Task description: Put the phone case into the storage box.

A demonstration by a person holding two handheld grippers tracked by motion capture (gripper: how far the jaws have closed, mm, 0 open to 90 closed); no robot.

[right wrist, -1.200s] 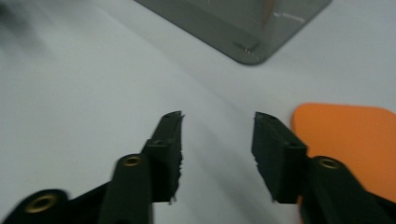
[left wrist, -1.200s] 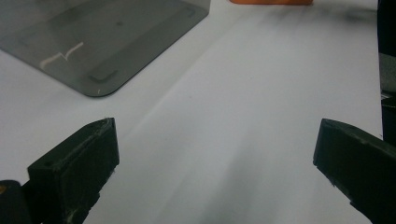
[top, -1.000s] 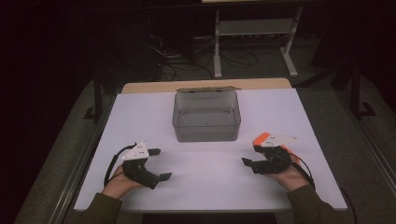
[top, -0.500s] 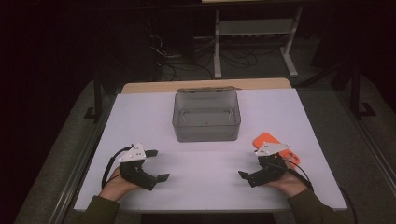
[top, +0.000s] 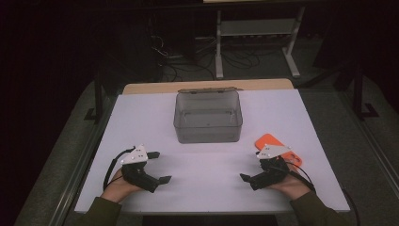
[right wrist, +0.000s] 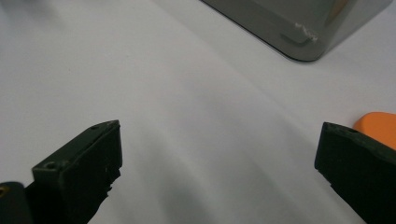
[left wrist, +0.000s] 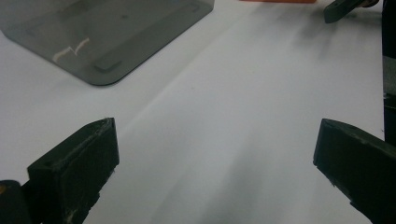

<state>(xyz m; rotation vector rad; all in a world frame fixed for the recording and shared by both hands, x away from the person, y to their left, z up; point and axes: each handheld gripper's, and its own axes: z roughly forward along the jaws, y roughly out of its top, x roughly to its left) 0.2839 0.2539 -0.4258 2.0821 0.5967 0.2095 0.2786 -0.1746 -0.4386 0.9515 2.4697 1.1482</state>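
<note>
Right claw [top: 253, 175] rests low on the white table [top: 207, 169], near the front edge, jaws spread wide with nothing between them. They have just been opening. In the right gripper view there is bare table between the two black jaws.

Orange phone [top: 277, 147] lies flat on the table just behind the right claw, partly under its grey plate as seen from above. Not held. In the right gripper view an orange corner [right wrist: 379, 125] peeks past the right-hand jaw.

Left claw [top: 159, 166] sits at the front left of the table, well apart from the right one. Jaws wide too, with table between them in the left gripper view.

Grey see-through box [top: 208, 117] stands mid-table, toward the far side, between the two claws and beyond them. Lid open, hinged back. Inside looks empty from above. One corner of it [left wrist: 107, 42] shows in each gripper view.
</note>
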